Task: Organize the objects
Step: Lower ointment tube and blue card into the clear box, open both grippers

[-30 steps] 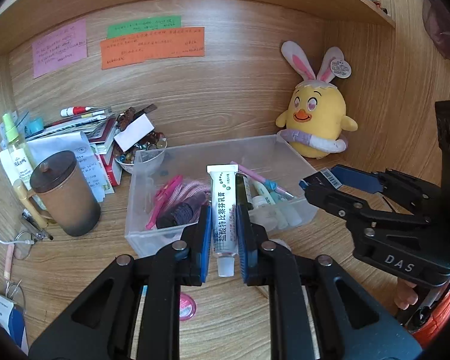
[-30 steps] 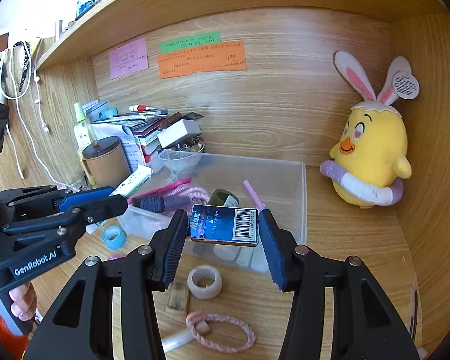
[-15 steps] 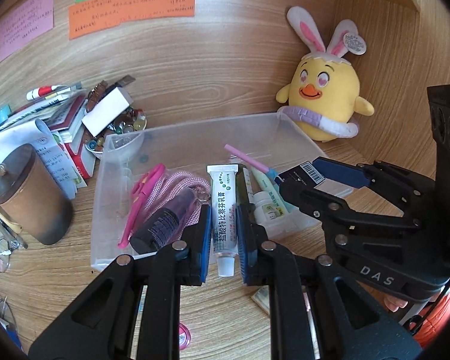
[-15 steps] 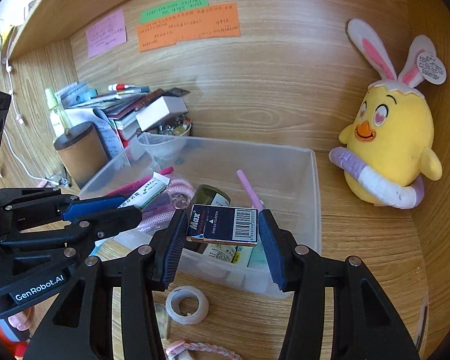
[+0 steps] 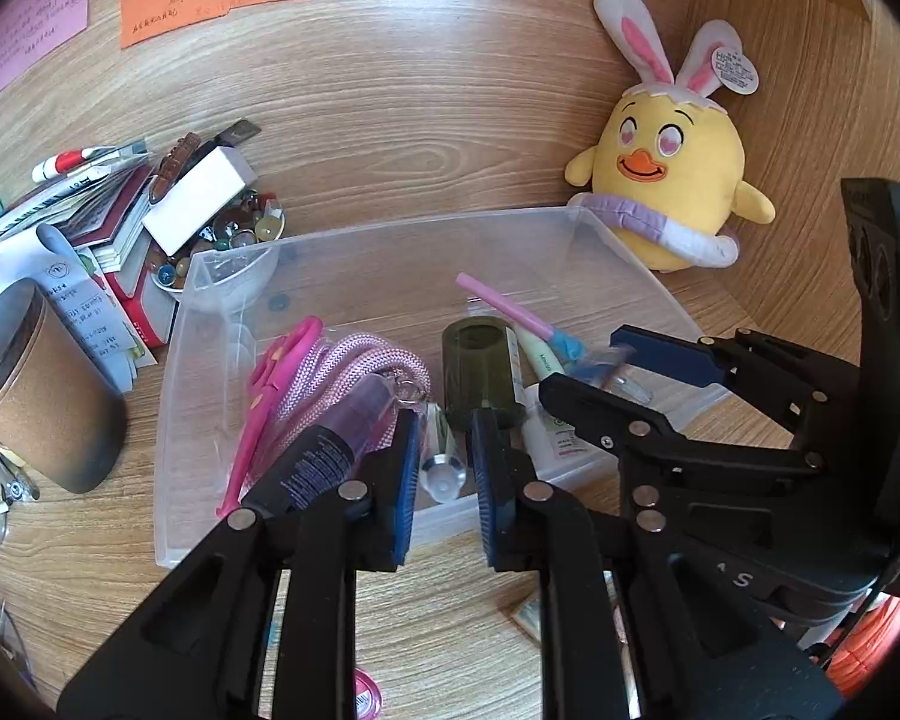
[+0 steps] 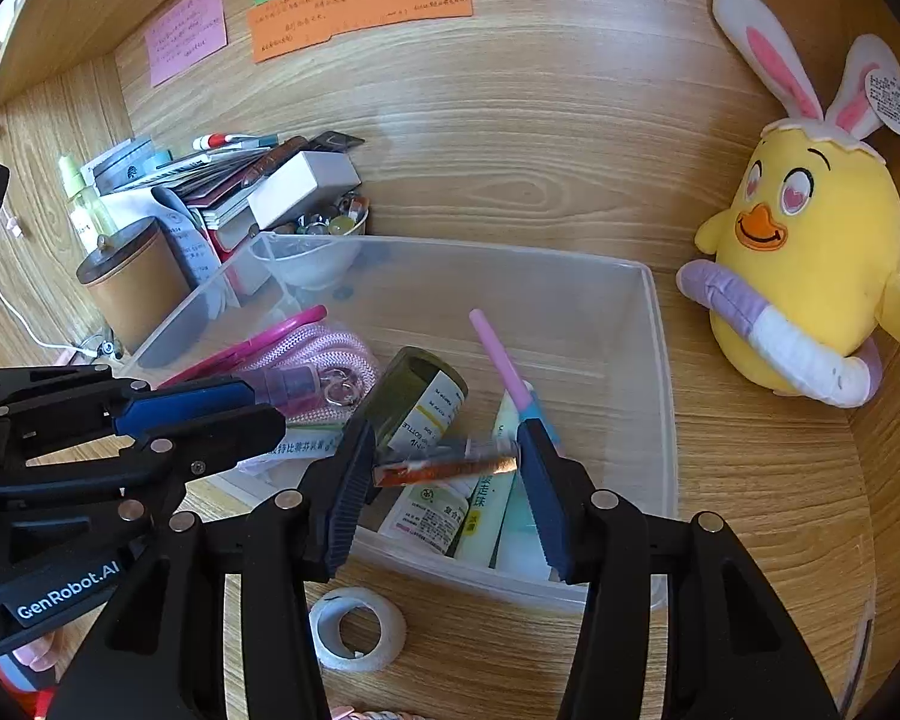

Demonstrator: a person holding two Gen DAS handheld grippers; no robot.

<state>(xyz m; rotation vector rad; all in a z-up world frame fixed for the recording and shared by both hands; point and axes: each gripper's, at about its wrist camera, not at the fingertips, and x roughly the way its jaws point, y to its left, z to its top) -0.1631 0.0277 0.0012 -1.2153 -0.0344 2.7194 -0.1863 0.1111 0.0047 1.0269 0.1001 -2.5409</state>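
Hovering over the clear plastic bin (image 6: 654,324) on the wooden counter (image 5: 450,630), the left gripper (image 5: 444,468) grasps a white ointment tube (image 5: 441,468) between clenched fingers while the right gripper (image 6: 444,468) clamps a small, blurred box (image 6: 444,465). Both loads look ready to drop; the next move calls for letting go inside the walls. Only the right wrist view shows the white tape roll (image 6: 357,630) outside the bin.

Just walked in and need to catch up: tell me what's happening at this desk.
A person is tidying desk clutter into a clear plastic bin with two handheld grippers. The left gripper is shut on a white tube, the right gripper on a small blurred box; both hang over the bin's near side. A pink cord and green bottle already lie inside.
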